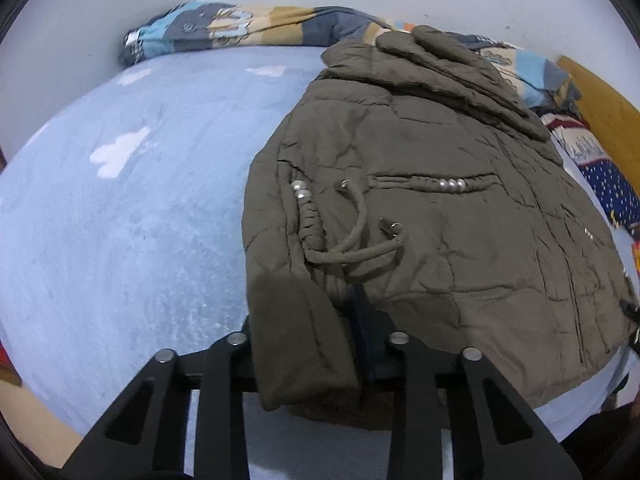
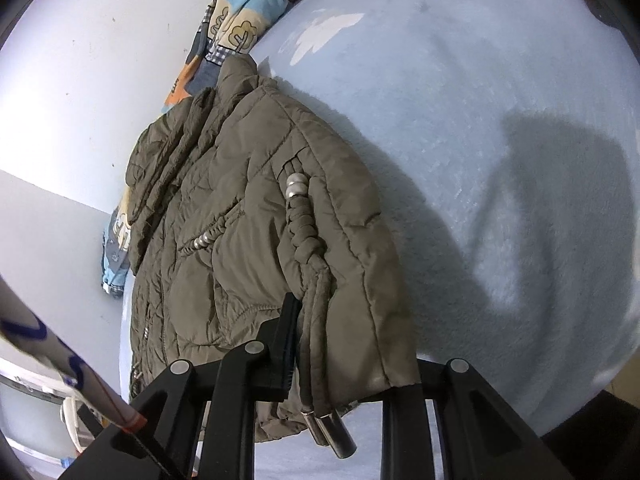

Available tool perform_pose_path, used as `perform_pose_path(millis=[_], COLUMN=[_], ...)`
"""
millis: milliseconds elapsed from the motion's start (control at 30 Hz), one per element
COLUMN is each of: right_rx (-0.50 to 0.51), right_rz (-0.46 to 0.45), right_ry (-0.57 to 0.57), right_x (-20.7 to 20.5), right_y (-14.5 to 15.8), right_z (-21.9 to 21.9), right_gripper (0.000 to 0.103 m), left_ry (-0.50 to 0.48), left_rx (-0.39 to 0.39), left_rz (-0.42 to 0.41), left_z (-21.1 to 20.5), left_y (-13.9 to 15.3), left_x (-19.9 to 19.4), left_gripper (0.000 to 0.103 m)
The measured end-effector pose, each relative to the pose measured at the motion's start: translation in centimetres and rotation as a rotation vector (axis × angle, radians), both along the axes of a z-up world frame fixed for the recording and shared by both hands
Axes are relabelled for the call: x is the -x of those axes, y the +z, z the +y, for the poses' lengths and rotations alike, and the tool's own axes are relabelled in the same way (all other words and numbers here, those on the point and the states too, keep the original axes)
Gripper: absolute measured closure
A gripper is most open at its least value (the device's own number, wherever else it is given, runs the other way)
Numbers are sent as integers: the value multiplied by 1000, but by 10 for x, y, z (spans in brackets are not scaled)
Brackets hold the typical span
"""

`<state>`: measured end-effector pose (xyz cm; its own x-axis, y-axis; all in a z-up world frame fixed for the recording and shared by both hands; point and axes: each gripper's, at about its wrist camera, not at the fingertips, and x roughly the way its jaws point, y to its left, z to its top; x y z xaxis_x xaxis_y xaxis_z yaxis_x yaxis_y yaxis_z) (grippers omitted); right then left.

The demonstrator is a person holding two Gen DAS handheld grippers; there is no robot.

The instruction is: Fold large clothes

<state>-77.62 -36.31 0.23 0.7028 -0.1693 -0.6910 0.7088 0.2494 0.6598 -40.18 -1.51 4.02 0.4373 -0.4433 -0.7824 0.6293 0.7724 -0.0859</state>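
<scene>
1. The jacket [image 1: 420,208] is olive-brown all over, with silver beads [image 1: 452,186] on its braided trim
2. The bed [image 1: 140,200] cover is pale blue with white cloud shapes
3. The quilt [image 1: 224,28] is a patchwork of light blue, grey and tan with tree prints
4. A blanket [image 1: 608,184] is navy with small dots
5. The tongs [image 1: 316,364] are black, as are the other tongs [image 2: 352,360]

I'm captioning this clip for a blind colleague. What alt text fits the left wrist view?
An olive padded jacket lies on a pale blue blanket, its near corner draped between the fingers of the left gripper at the bottom of the frame. A patterned quilt is bunched along the white wall behind.
</scene>
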Motion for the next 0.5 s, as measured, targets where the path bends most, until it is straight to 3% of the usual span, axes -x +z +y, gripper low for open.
perform_pose_path(millis=[167,500], right_rx=[106,221], right_rz=[9,-12], right_ry=[16,41], right_x=[-5,-3], right_y=[21,54], right_z=[10,21], right_gripper=[90,90], left_ry=[-17,-63], left_rx=[18,61], left_rz=[-27,-148], left_z=[0,5], left_y=[7,44], left_x=[4,19], left_gripper=[86,88])
